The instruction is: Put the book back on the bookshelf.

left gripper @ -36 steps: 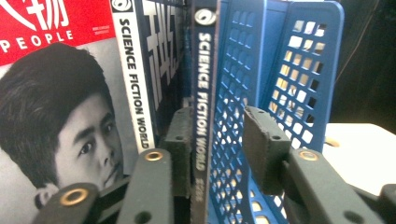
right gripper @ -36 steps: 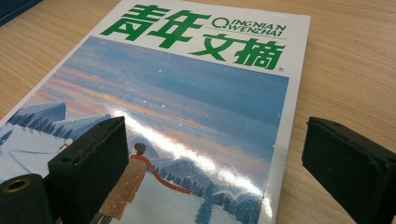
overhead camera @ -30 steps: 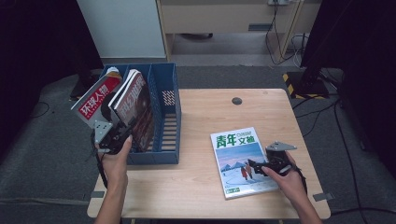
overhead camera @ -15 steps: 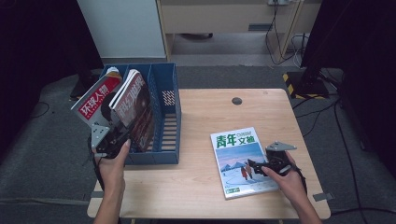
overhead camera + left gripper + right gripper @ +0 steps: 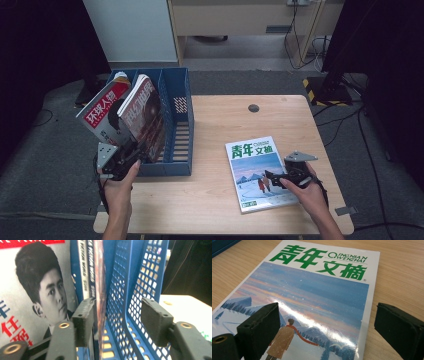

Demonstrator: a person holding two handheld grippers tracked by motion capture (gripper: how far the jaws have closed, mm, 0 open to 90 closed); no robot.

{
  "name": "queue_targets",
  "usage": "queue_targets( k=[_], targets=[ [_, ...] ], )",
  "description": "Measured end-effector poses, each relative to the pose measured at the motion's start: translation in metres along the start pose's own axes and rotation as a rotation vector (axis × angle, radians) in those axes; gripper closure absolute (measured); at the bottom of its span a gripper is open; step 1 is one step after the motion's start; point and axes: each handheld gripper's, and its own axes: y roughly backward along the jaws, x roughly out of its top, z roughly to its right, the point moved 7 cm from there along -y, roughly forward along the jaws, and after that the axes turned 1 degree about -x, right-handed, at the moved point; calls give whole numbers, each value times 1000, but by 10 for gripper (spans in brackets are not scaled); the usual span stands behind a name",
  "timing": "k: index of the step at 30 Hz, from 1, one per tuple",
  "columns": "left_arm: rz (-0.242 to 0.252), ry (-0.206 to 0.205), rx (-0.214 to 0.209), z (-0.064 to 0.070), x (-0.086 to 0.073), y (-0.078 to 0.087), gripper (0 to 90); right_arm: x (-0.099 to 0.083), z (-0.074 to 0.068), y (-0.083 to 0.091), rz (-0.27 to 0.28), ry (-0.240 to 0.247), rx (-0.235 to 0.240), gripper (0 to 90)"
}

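A blue file rack stands on the left of the wooden table. A red-titled magazine leans out of its left side, and a dark reddish magazine stands next to it. My left gripper is at the rack's near end, open; in the left gripper view the dark magazine's edge rises between the jaws of the left gripper, close to the left pad. A green-titled magazine lies flat at the right. My right gripper hovers open over the magazine's lower right part.
The rack's perforated dividers leave empty slots to the right of the dark magazine. A round cable hole sits near the table's far edge. Bare wood lies between the rack and the flat magazine. Dark floor and cables surround the table.
My left hand has drawn slightly toward the near edge at the rack's end. The right gripper and the flat magazine have stayed put.
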Motion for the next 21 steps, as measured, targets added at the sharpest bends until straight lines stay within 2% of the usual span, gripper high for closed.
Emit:
queue_targets(
  k=[4,8,10,11,15,17,18,21],
  targets=[
    [-21,10,-14,7,-5,4,401,-1,1,-1,-6,1,-4,66],
    [-31,-36,-7,12,-6,7,387,0,0,0,-4,-3,-2,63],
    [-37,-21,-23,12,-5,7,368,0,1,0,-3,0,-1,61],
    [-49,-11,-53,15,-8,5,358,0,2,-1,-1,5,-2,61],
    [-72,-15,-72,20,-12,2,336,0,2,-1,-1,-7,-8,64],
    [-99,-11,-113,29,-16,-2,312,0,2,0,10,6,-9,66],
    [-99,-11,-113,29,-16,-2,308,0,2,0,11,5,-5,62],
    [-127,-32,-156,45,-20,-6,292,0,2,0,8,16,-1,62]
  ],
)
